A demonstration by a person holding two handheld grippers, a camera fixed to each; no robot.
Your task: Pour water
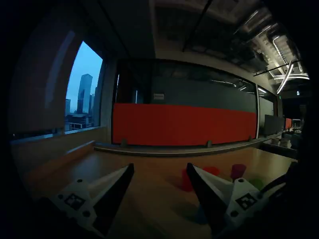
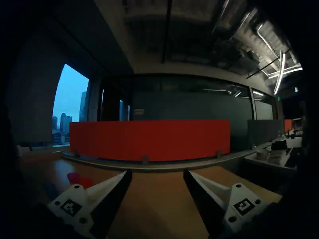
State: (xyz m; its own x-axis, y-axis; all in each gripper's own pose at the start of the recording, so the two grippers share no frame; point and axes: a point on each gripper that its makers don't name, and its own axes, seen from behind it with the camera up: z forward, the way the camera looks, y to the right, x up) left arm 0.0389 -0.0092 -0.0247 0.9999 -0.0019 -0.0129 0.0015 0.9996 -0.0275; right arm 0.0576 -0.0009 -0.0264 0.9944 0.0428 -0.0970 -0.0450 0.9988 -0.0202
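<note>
Left gripper view: the left hand-held gripper (image 1: 159,165) stands wide open, its two fingers well apart with nothing between them, only bare wooden surface (image 1: 151,199). The task's things sit at 4 to 5 o'clock, beyond the finger on that side. There are two red cups (image 1: 211,170), the nearer one partly hidden by the fingertip, and a purple cup (image 1: 238,171) just beside them. A green thing (image 1: 257,183) lies near the purple cup, too dim to make out. None of these touches the gripper. At the far edge of the surface a long red partition (image 1: 183,125) runs across the middle. A window (image 1: 83,99) with towers in it shows at 9 o'clock, and a ceiling light (image 1: 288,75) glows at 2 o'clock.

Right gripper view: the right hand-held gripper (image 2: 157,172) is likewise spread wide and holds nothing, with bare surface (image 2: 155,207) between its fingers. The red cups (image 2: 79,180) stand at 8 o'clock, just past the finger on that side — well apart from the gap. A blue thing (image 2: 50,189) beside them is too dark to tell. The partition (image 2: 149,139) stands straight ahead, the window (image 2: 69,107) is at 9 o'clock, and the ceiling light (image 2: 281,67) is at 2 o'clock.
</note>
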